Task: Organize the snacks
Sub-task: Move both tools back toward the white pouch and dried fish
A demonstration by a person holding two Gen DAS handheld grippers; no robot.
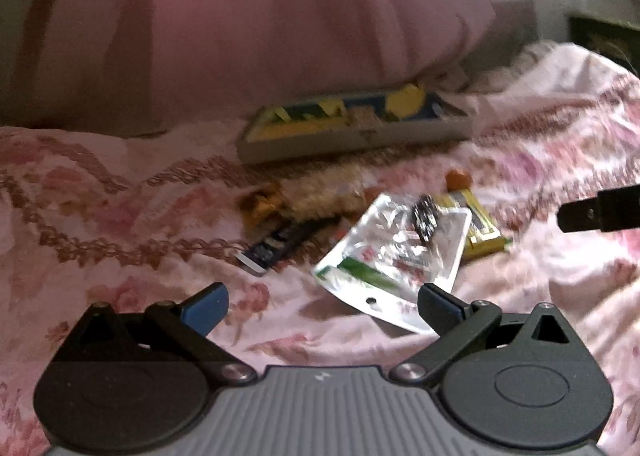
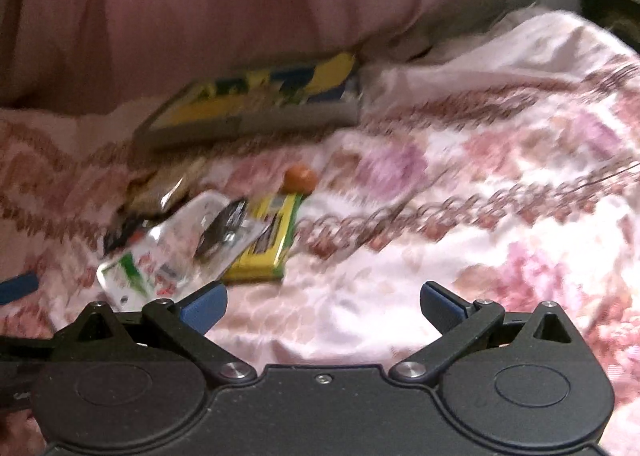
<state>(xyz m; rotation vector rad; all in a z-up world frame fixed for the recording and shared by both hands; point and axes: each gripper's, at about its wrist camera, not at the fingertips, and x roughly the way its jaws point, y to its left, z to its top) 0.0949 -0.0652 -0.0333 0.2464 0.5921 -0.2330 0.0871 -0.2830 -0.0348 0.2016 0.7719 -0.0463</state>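
Note:
Snack packets lie in a loose pile on a pink floral bedspread (image 1: 100, 240). A silver foil pouch (image 1: 396, 252) lies nearest, also in the right wrist view (image 2: 168, 256). Beside it are a yellow-green packet (image 1: 482, 228) (image 2: 268, 252), a dark blue bar (image 1: 276, 246), a brownish packet (image 1: 320, 192) and a small orange snack (image 1: 458, 178) (image 2: 300, 178). A shallow grey box (image 1: 352, 128) (image 2: 248, 104) holding yellow and blue packets sits behind. My left gripper (image 1: 322, 306) is open and empty just short of the pouch. My right gripper (image 2: 322, 304) is open and empty to the right of the pile.
A big pink pillow (image 1: 260, 16) rises behind the box. The right gripper's finger (image 1: 600, 210) shows at the left wrist view's right edge. The left gripper's blue fingertip (image 2: 16, 288) shows at the right wrist view's left edge. Rumpled bedspread (image 2: 480, 196) extends right.

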